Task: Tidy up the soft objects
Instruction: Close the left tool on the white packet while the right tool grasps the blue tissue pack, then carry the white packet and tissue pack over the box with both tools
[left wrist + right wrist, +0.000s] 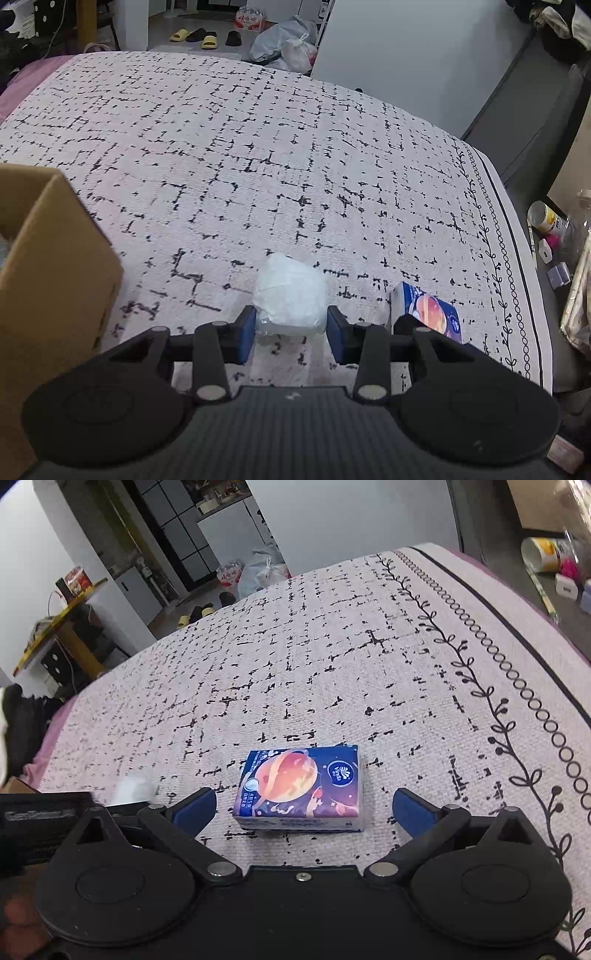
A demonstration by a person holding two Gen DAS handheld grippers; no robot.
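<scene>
Left gripper (pixel 291 326) fingers clamp the white plastic bundle (pixel 290 300); lift gently toward the cardboard box (pixel 55 266). Right gripper (pixel 301 808) fingers spread wide, straddling the tissue pack (pixel 301 788); centre before closing.

"Vinda" on tissue pack (pixel 301 788)

Wrapped bundle (pixel 290 295) sits on bed (pixel 258 147) between left gripper (pixel 291 328) pads. Tissue pack (pixel 301 786) lies just to its right, between right gripper (pixel 301 808) fingers w/ gaps both sides. Cardboard box (pixel 55 277) stands left of bundle.
</scene>
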